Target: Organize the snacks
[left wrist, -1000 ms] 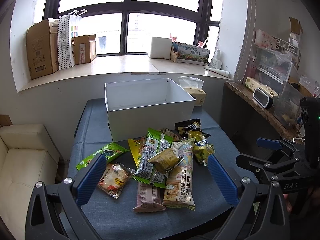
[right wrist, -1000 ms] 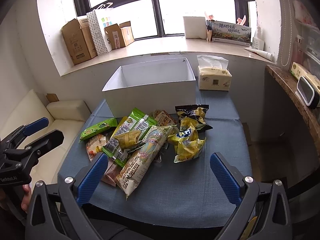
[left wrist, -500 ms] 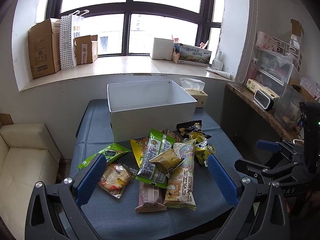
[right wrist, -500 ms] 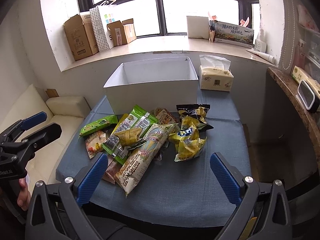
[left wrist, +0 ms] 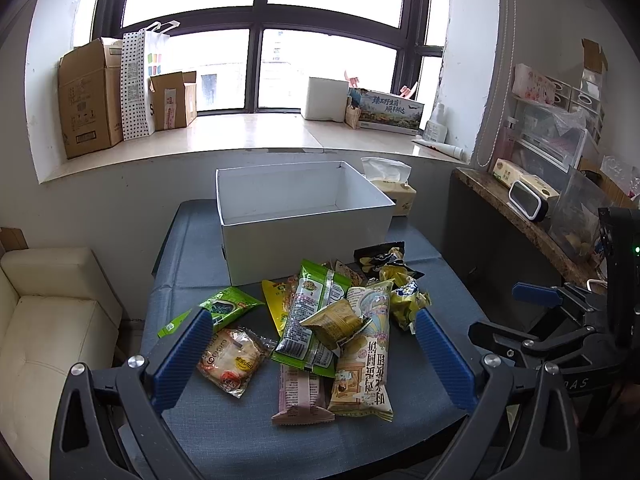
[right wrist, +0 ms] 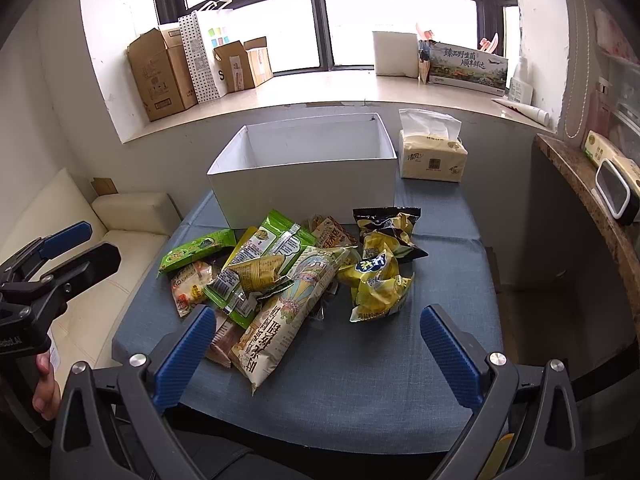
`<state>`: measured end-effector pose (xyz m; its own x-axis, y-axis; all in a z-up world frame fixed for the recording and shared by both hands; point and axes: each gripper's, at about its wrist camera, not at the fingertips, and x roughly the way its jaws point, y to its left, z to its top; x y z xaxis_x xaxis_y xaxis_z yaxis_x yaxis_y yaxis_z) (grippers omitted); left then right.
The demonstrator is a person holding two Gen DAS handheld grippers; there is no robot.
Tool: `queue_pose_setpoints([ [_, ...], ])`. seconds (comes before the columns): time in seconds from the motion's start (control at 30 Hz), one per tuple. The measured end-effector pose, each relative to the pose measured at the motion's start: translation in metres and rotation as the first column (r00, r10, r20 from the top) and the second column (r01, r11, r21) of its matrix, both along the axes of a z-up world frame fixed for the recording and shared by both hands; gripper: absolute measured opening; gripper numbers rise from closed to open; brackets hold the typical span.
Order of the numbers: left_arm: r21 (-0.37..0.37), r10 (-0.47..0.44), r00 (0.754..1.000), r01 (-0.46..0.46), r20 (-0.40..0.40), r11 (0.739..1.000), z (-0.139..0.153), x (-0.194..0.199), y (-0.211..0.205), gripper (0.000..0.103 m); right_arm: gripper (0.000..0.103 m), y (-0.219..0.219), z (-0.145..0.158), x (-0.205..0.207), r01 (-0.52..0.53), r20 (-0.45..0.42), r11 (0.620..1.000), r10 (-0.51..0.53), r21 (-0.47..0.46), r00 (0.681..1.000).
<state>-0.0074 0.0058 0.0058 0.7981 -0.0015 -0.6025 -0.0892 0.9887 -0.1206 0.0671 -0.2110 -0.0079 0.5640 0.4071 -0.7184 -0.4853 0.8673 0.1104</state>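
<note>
Both of your hand-held grippers, left (left wrist: 312, 354) and right (right wrist: 316, 352), hang released and empty, short of the snacks (right wrist: 280, 276) heaped on the worktop (right wrist: 360, 360); the white box (right wrist: 304, 184) stands beyond them. Those packets are likely light, crinkly and slippery: pinch one by its flat sealed end, not the puffed middle.

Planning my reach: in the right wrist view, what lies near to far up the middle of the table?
Long cream snack pack → green snack pack → white box → windowsill.
</note>
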Motion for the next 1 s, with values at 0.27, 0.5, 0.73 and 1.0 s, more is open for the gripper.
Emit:
queue_pose_setpoints([
  [0.27,0.003,0.000,1.000,0.000,-0.002,1.000,0.000,0.002,-0.001,0.103,0.103,0.000,-0.002,0.001,0.001,-0.006,1.000,-0.001,0.000,1.000],
  [0.5,0.002,0.004,1.000,-0.004,-0.004,1.000,-0.001,0.002,0.000,0.103,0.103,0.002,-0.005,0.001,-0.003,-0.015,1.000,0.003,-0.001,1.000],
  [0.73,0.002,0.003,1.000,-0.003,-0.004,1.000,-0.001,0.002,0.000,0.103,0.103,0.004,-0.008,0.001,-0.008,-0.027,1.000,0.008,0.001,1.000],
  [1.0,0.012,0.012,1.000,-0.013,0.005,1.000,-0.003,0.000,0.002,0.103,0.103,0.003,-0.023,0.011,-0.006,-0.096,0.999,0.010,0.042,0.995],
])
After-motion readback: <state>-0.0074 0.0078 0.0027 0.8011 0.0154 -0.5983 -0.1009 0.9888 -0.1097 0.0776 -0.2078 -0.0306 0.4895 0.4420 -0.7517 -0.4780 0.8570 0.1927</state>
